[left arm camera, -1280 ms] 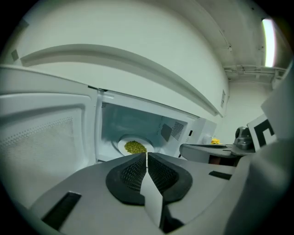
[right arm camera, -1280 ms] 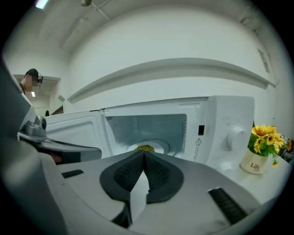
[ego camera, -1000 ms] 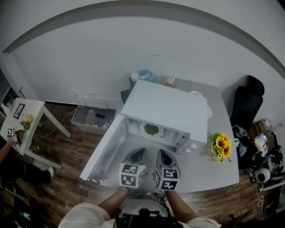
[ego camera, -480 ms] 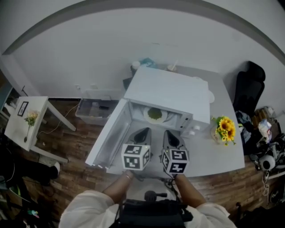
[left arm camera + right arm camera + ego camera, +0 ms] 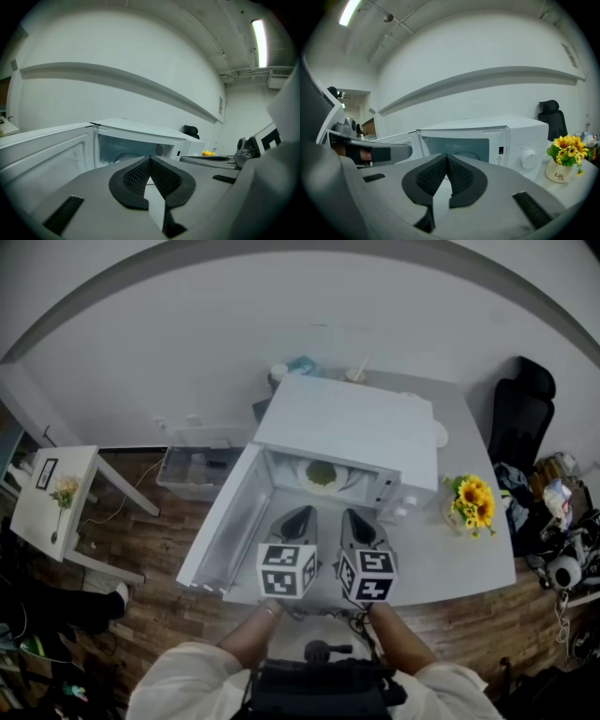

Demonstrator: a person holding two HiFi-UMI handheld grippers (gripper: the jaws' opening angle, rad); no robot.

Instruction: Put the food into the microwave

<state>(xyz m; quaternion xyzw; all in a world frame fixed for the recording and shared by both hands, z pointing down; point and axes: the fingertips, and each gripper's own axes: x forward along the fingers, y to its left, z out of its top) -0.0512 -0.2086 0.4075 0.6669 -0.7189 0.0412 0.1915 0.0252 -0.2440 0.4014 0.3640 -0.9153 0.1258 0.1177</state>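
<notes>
i hold my left gripper (image 5: 301, 514) and my right gripper (image 5: 352, 516) side by side over the bench (image 5: 441, 559), both aimed at the open front of the microwave (image 5: 352, 432). in the left gripper view my fingers (image 5: 137, 176) are clenched, ribbed pad against ribbed pad, gripping nothing. in the right gripper view that gripper's fingers (image 5: 461, 177) are pressed together the same way, just as bare. the food (image 5: 321, 472), a green heap, sits on a pale plate (image 5: 339, 484) inside the microwave's cavity, ahead of both sets of fingertips and apart from them. the door (image 5: 225, 531) is swung wide to my left, its inner face turned toward the space in front of the cavity, and my left gripper is near it. from the right gripper view i see a round knob (image 5: 528, 159) on the control panel to the right of the cavity. beside that end of the microwave stand sunflowers (image 5: 565, 144) in a white pot (image 5: 557, 174) on the bench. a black chair (image 5: 518, 423) stands past the bench's far right end. off to my left, on the wooden floor (image 5: 150, 568), there is a clear bin (image 5: 192, 474) by the wall and a small white table (image 5: 47, 507).
</notes>
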